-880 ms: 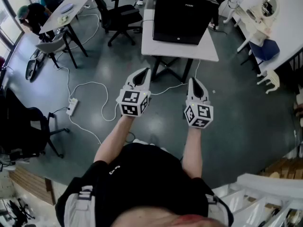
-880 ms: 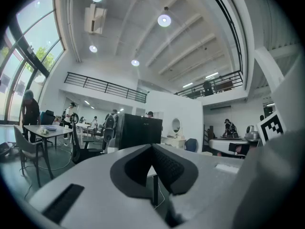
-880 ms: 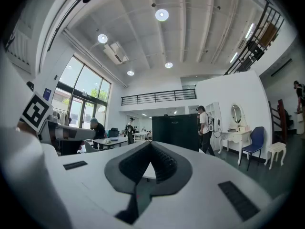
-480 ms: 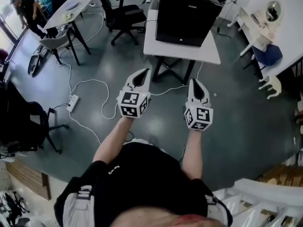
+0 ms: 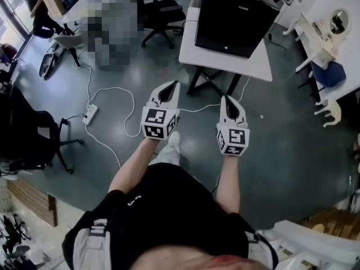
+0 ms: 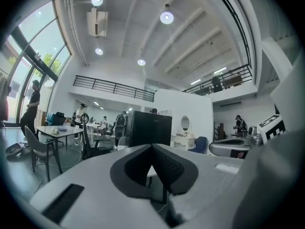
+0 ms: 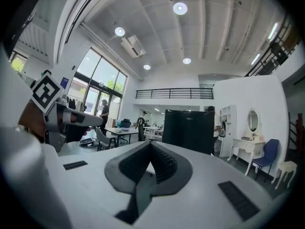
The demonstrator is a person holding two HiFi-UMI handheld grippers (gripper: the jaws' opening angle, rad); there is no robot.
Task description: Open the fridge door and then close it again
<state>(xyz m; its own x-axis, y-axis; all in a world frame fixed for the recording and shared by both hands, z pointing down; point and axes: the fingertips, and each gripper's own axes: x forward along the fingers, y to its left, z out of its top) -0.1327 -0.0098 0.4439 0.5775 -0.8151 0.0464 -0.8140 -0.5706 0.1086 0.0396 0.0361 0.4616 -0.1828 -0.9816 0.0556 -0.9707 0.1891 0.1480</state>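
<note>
- Black fridge (image 5: 235, 18), door shut, stands on the white bench (image 5: 256, 67). It is nearer than a moment ago, so the approach is under way.
- Left claw (image 5: 167, 91) and right claw (image 5: 232, 107) are both closed, empty and well short of it.

Fridge (image 5: 233, 21): was a small black box with a small pale mark high on its front.
Pose: stood upright, its front turned toward the person.
Door (image 5: 225, 32): was shut.
Place: sat on a white table (image 5: 225, 65), back from its near edge.
</note>
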